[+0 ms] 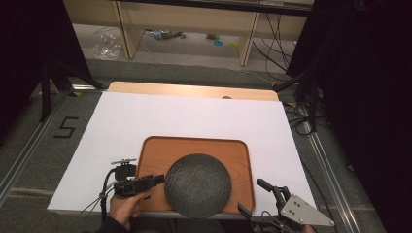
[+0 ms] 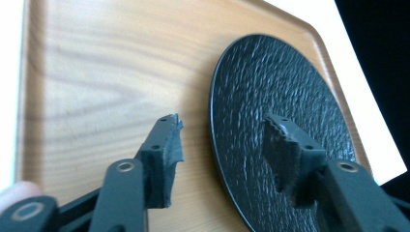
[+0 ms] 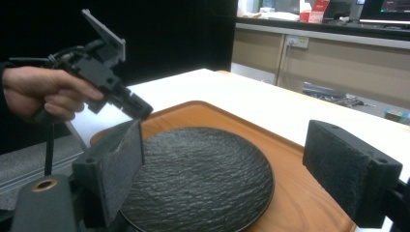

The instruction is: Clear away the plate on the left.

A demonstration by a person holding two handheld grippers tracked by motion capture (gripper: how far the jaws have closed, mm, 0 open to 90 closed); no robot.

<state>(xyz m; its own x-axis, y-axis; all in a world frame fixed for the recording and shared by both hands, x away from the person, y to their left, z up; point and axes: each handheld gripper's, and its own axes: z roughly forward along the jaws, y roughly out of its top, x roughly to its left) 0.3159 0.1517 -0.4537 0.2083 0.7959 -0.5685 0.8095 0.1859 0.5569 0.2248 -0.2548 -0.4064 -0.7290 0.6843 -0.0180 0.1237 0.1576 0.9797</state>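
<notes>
The round black plate with a rough, pebbled texture (image 1: 197, 185) lies flat in the rectangular wooden tray with rounded corners (image 1: 194, 143), pushed toward the tray's 6 o'clock edge, which keeps its rim within easy reach of both hands. The tray sits on the white surface (image 1: 145, 116), toward the person's side.

The left gripper (image 1: 159, 179) comes in level from 9 o'clock, its tips just at the plate's rim. In the left gripper view its jaws stand roughly half open, one over the bare wood and one over the plate's face, straddling the rim without pressing on it; nothing is held. That looks like a grip either being lined up or let go.

The left hand (image 1: 127, 204) wraps the handle from below, wrist low at the surface's near edge. The right gripper (image 1: 256, 196) waits at 4 o'clock off the tray's corner, jaws wide apart and empty, aimed across the plate.
</notes>
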